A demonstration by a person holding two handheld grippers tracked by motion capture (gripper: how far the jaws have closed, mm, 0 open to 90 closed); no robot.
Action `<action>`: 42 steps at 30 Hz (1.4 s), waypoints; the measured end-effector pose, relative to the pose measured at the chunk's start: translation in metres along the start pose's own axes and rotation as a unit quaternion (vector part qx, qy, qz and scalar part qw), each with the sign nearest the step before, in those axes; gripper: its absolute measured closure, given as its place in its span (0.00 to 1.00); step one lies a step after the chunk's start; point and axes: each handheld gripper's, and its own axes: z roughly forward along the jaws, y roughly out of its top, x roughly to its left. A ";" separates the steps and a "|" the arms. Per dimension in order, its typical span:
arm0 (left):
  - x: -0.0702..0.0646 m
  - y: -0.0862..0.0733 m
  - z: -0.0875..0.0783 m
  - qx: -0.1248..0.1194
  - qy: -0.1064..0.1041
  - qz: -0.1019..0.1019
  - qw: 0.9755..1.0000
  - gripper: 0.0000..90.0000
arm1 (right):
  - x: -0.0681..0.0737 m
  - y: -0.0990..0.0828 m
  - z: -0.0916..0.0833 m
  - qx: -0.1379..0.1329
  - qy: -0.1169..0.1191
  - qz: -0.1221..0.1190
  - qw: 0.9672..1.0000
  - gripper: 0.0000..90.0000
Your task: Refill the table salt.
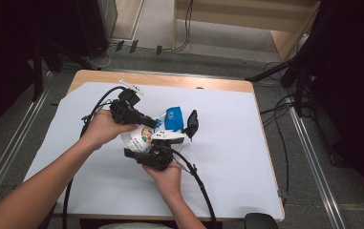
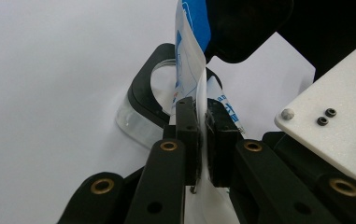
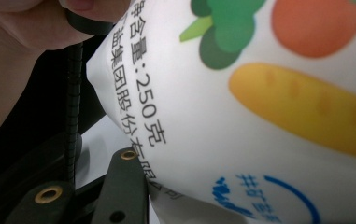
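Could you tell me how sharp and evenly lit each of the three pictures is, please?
High view: table bright, surroundings dark, slightly soft. Left gripper view: jaws and pouch crisp, background washed out white. Right gripper view: pouch print readable, vegetable pictures slightly blurred.

A recording or test space, like a lab corner, not a home. A small light wooden table (image 1: pixel 160 78) is covered by a plain white paper sheet (image 1: pixel 227 143) and stands on a grey carpeted floor (image 1: pixel 208 57). Black curtains (image 1: pixel 7 57) hang dark on both sides. Metal floor rails (image 1: pixel 313 162) run along either side of the table, and loose black cables (image 1: pixel 280 129) trail across the floor. Pale wooden furniture (image 1: pixel 246 21) stands behind.
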 end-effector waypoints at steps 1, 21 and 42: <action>0.000 0.000 0.000 0.000 -0.001 -0.001 1.000 0.96 | 0.000 0.000 0.000 0.000 0.000 0.001 1.000 0.74; -0.001 0.000 -0.004 -0.006 0.002 -0.001 1.000 0.96 | 0.001 0.004 -0.001 -0.001 0.006 0.004 1.000 0.74; 0.000 0.000 -0.004 -0.005 -0.004 -0.007 1.000 0.96 | 0.002 0.003 -0.001 -0.002 0.010 0.008 1.000 0.74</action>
